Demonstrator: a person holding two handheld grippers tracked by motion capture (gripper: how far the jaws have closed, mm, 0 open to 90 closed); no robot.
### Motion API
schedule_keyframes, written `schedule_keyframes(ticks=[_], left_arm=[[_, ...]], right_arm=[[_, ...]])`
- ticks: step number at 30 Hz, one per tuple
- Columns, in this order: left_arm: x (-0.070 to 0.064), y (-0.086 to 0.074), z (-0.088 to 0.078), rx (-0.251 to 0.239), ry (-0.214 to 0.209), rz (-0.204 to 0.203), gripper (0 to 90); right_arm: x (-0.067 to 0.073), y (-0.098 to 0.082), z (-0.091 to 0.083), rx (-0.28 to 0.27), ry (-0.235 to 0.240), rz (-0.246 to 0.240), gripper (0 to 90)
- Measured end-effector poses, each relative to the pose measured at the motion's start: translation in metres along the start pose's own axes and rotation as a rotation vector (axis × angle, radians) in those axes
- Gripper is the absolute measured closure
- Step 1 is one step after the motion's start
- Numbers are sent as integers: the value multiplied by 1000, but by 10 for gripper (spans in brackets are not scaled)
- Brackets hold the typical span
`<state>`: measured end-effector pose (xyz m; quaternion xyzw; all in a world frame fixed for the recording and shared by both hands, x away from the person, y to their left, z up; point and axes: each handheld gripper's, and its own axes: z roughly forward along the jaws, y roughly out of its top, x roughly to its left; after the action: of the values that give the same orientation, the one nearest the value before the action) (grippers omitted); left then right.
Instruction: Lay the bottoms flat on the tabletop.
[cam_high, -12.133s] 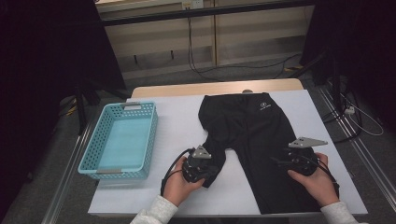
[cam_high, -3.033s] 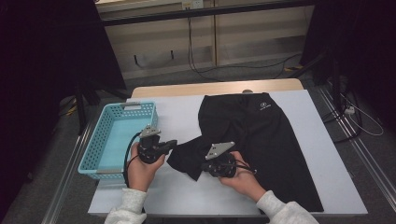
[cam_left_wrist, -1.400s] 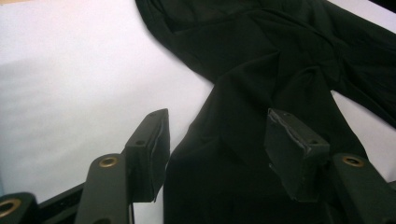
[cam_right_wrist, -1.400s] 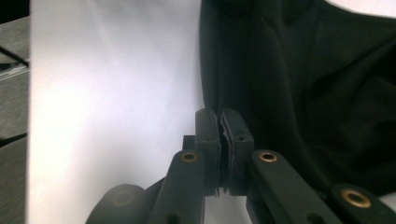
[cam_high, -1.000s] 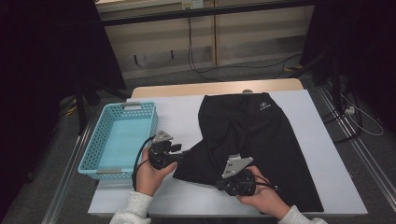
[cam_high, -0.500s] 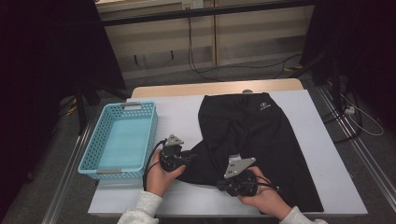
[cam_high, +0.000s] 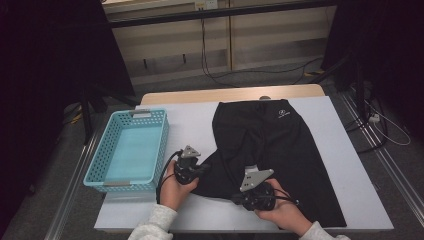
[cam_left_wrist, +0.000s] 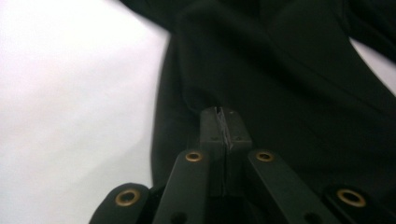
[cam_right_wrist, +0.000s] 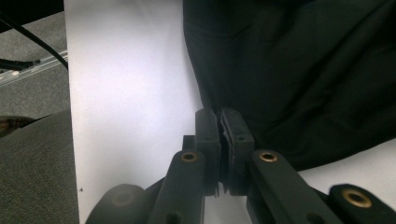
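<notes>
Black trousers (cam_high: 280, 145) with a small white logo at the waist lie on the white table (cam_high: 350, 165), one leg folded across toward the left. My left gripper (cam_high: 204, 170) is at the folded leg's left edge. Its jaws have just been closing and now stand shut, pinching a ridge of the black cloth (cam_left_wrist: 289, 84) at the tips (cam_left_wrist: 223, 122). My right gripper (cam_high: 235, 199) is at the cloth's near edge, shut (cam_right_wrist: 223, 123) on the hem of the trousers (cam_right_wrist: 289, 60).
A teal plastic basket (cam_high: 100, 155) with nothing in it stands at the table's left side, close to my left hand. Bare white tabletop lies in front of the trousers and to their right. Cables and dark stands are on the floor beyond.
My left gripper has moved right and down from beside the basket onto the folded leg's edge and closed there. The right gripper has stayed in place, shut.
</notes>
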<state>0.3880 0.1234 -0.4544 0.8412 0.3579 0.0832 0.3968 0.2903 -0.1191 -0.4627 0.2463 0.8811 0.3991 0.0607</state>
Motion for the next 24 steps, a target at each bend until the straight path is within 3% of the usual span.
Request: schedule_keyframes(ticks=[2,4,8,14,18,24], left_arm=[[5,2,-6,-33,16,-21,895],[8,2,-10,-41,47,-11,894],[14,0,-12,-47,62,-28,894],[15,-1,-11,-51,61,-27,892],[18,-2,-12,-52,70,-39,891],[21,-5,-17,-37,75,-54,882]], right_arm=[[0,0,0,-1,0,-1,868],[0,0,-1,-4,-3,-3,868],[-1,0,-1,-3,-9,-6,867],[-4,-1,-3,-12,-30,6,861],[-5,-1,-3,-16,-46,6,811],[-5,-3,-5,25,-38,1,822]])
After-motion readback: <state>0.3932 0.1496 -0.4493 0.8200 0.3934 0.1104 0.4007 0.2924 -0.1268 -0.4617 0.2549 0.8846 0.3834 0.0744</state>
